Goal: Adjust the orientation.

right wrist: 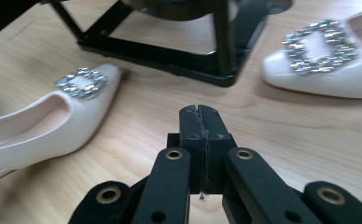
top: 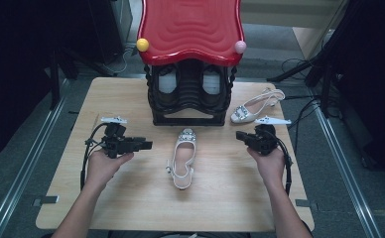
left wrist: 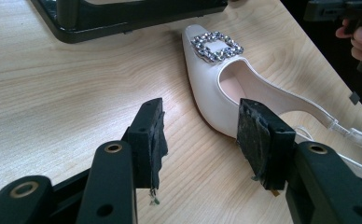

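Note:
A white slingback shoe [top: 183,157] with a jewelled buckle lies mid-table, toe toward the black rack [top: 190,94]. A second white shoe [top: 256,106] lies at the rack's right side. My left gripper [top: 146,145] sits left of the middle shoe, pointing at it, open and empty. In the left gripper view the gripper [left wrist: 201,135] has bare wood between its pads, with the shoe [left wrist: 226,88] just beyond the right pad. My right gripper [top: 240,135] sits right of that shoe, jaws pressed together with nothing between them [right wrist: 199,111]. In the right gripper view the middle shoe [right wrist: 53,119] lies left and the second shoe [right wrist: 326,60] lies at the upper right.
The black shoe rack carries a red wavy top [top: 191,27] with a yellow ball [top: 142,44] and a pink ball [top: 240,47] at its corners. The wooden table [top: 131,203] ends near the person's forearms. Cables and stands lie on the floor to the right.

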`<action>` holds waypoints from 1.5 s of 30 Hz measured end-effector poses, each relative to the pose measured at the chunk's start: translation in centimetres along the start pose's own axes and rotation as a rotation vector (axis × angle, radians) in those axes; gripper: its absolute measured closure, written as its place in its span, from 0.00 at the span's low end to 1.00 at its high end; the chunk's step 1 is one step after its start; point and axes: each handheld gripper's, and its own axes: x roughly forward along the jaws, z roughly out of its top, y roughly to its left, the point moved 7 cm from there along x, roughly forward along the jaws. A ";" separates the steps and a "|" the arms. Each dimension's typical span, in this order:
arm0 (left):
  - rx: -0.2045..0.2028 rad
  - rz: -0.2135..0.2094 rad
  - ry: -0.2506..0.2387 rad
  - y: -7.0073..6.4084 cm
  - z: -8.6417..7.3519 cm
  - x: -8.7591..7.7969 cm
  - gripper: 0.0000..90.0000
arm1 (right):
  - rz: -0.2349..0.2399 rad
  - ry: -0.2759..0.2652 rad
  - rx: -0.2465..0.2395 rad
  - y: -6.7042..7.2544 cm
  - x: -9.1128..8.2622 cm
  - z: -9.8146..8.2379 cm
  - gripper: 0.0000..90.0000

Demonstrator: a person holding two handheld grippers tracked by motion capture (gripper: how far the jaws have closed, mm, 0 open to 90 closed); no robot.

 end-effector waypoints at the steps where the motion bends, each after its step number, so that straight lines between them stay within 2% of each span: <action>1: 0.002 0.001 0.002 0.0 0.0 0.0 0.57 | -0.018 -0.002 0.006 -0.7 -0.1 0.1 1.00; 7: 0.010 0.006 -0.004 0.0 0.0 0.0 0.58 | -0.040 -0.008 0.023 -2.0 0.2 0.1 1.00; 17: 0.012 0.008 0.004 -0.1 -0.3 0.2 0.57 | -0.106 0.010 0.057 -5.4 2.8 0.5 1.00; 20: 0.010 0.010 0.004 -0.1 -0.4 0.1 0.57 | -0.120 0.007 0.083 -6.7 3.4 0.7 1.00; 26: 0.004 0.014 0.000 0.1 -0.8 -0.2 0.57 | -0.146 0.021 0.132 -8.3 4.6 0.6 1.00; 35: -0.007 0.027 -0.008 0.3 -1.4 -0.7 0.57 | -0.175 0.043 0.128 -8.8 6.3 1.3 1.00; 45: -0.018 0.037 -0.008 0.4 -2.1 -1.2 0.57 | -0.161 0.044 0.110 -8.1 8.0 2.4 1.00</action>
